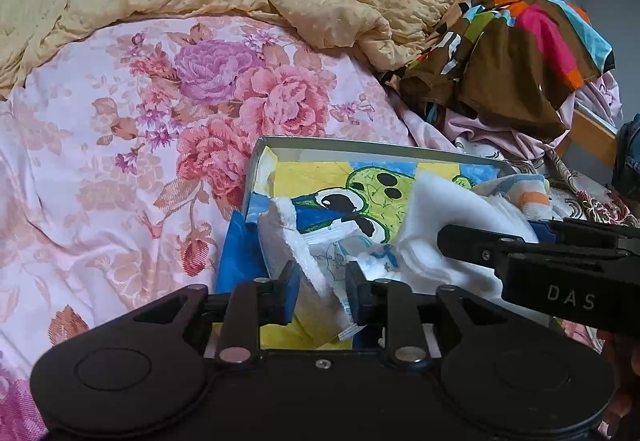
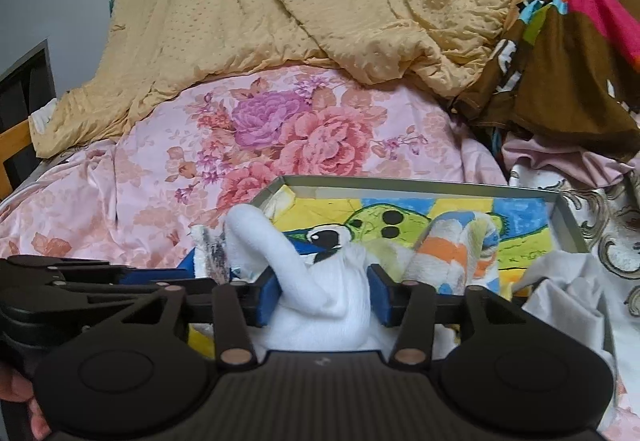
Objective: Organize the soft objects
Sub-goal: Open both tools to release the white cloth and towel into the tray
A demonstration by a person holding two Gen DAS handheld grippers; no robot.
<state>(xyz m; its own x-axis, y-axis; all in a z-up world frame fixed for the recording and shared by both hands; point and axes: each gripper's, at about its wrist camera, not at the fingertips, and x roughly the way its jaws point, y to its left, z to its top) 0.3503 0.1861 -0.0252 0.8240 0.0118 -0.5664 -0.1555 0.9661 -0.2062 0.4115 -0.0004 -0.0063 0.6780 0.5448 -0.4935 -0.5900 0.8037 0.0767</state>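
A shallow grey box (image 1: 360,143) (image 2: 400,183) with a cartoon frog picture on its floor lies on the bed. A white towel (image 1: 432,209) (image 2: 320,305) is bunched in its near part. A thin edge of it runs between the jaws of my left gripper (image 1: 323,291), which stand apart with a gap on the right side. My right gripper (image 2: 323,295) straddles a thick fold of the same towel, its blue pads wide apart at either flank, not squeezing it. A rolled towel with orange and blue stripes (image 2: 448,253) (image 1: 528,193) lies in the box's right side.
The box rests on a pink floral sheet (image 1: 120,161). A yellow dotted quilt (image 2: 320,1) is heaped behind it. A brown multicoloured garment (image 1: 512,53) is piled at the back right. A loose white cloth (image 2: 568,293) drapes the box's right corner.
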